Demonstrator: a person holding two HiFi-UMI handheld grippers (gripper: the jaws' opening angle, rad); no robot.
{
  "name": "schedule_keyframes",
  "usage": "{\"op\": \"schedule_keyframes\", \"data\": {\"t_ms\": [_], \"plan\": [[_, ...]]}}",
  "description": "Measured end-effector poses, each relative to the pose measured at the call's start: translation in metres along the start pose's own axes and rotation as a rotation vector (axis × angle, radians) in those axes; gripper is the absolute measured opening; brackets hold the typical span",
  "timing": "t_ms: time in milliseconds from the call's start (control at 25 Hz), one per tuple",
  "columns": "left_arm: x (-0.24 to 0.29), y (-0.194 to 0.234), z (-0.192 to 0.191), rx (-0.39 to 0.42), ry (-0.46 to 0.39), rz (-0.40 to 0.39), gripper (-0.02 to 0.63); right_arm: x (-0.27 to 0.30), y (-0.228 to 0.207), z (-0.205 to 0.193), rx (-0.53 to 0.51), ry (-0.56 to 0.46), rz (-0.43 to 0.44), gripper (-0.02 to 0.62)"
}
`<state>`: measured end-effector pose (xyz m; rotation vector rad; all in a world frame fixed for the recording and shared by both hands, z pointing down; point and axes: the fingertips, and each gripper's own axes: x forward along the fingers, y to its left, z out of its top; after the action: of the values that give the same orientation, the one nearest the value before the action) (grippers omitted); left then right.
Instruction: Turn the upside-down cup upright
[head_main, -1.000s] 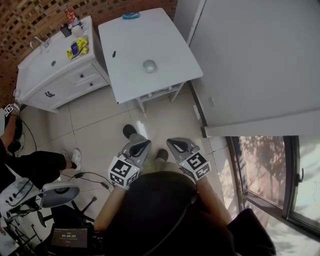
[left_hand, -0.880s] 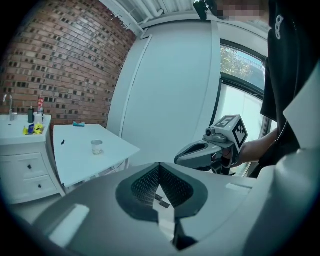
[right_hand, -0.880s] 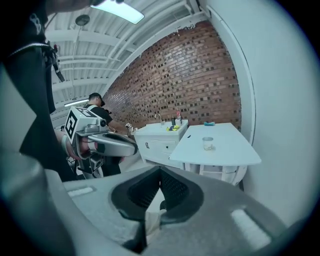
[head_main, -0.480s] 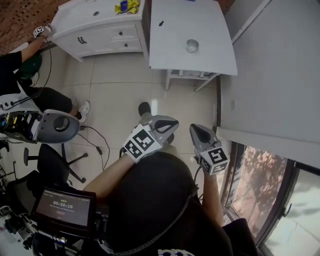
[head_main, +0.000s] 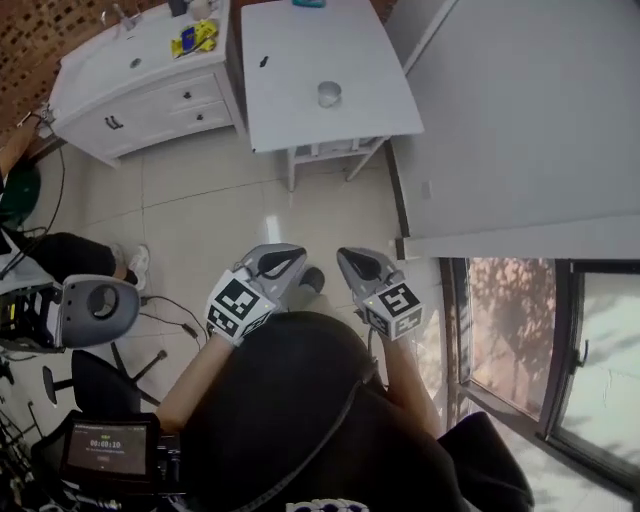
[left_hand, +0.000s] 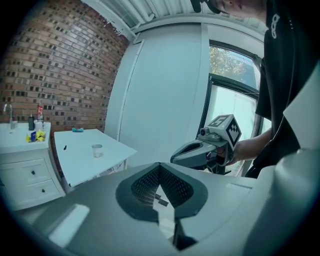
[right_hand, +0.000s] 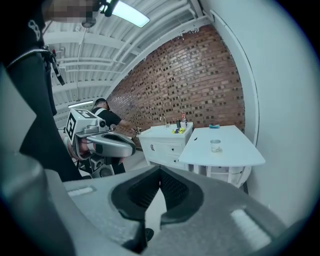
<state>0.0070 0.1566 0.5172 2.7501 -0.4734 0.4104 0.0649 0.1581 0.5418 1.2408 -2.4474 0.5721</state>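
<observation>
On the white table (head_main: 290, 120) sits a small cup (head_main: 328, 95). Well away from the table, the left gripper (head_main: 285, 258) and right gripper (head_main: 350, 262) are both closed and empty.

Bright daylight from window (head_main: 515, 335); sharp focus; fisheye warp, dark vignetted corners.

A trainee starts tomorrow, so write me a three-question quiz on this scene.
1. True or false: the cup stands on the white table.
2. What is between the jaws of the right gripper? A) the cup B) nothing, they are shut C) a cable
3. Fill in: the wall behind the table is made of ____.

Key: 1 true; 2 B; 3 brick.
</observation>
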Motion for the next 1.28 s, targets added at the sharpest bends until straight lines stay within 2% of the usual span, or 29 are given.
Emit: {"op": "schedule_keyframes", "data": {"t_ms": [240,520,760,1080,1280], "plan": [[-0.037,0.001,-0.010,-0.036,-0.008,0.003,0.012,0.009,0.029,-0.002,0.037,0.022,-0.026,-0.008],[-0.092,0.002,-0.043,-0.103,-0.014,-0.026,0.012,0.027,0.099,-0.015,0.061,0.062,-0.040,-0.008],[-0.117,0.009,-0.062,-0.146,-0.017,-0.041,0.012,0.030,0.138,-0.035,0.091,0.116,-0.031,-0.008],[-0.115,0.016,-0.061,-0.213,-0.068,0.006,0.012,0.039,0.132,-0.039,0.071,0.138,0.028,-0.008],[-0.108,0.014,-0.053,-0.194,-0.048,0.020,0.012,0.034,0.128,-0.035,0.041,0.143,0.042,-0.008]]}}
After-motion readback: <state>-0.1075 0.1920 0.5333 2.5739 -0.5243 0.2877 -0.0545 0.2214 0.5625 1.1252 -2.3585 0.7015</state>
